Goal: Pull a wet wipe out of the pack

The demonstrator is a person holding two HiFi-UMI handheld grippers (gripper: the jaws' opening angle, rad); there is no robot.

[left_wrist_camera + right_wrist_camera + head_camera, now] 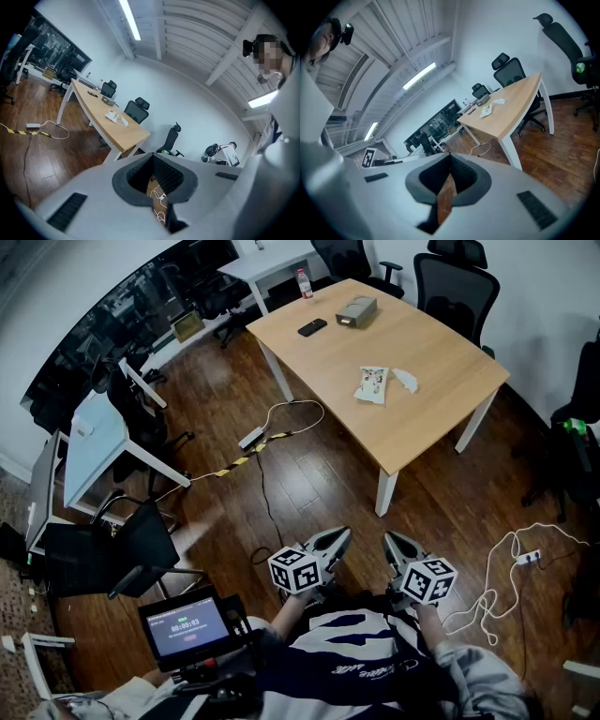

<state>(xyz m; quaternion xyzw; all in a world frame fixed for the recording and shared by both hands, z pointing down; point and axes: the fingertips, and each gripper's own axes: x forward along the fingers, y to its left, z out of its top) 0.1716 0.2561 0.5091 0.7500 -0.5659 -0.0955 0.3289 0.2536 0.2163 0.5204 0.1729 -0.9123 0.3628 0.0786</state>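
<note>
The wet wipe pack (372, 384) lies on the wooden table (441, 395) far ahead, with a white wipe (406, 381) beside it on the right. The pack (111, 115) is small and distant in the left gripper view, and just as far off as the pack (487, 109) in the right gripper view. My left gripper (339, 536) and right gripper (388, 541) are held close to my body over the wooden floor, well short of the table. Both are shut with nothing in them, in the left gripper (153, 157) view and the right gripper (450, 157) view alike.
On the table's far end lie a black phone (312, 327), a grey box (356, 310) and a bottle (304, 283). Office chairs (454, 282) stand behind it. Cables (291, 418) and a power strip (525, 559) lie on the floor. A small screen (187, 625) is at lower left.
</note>
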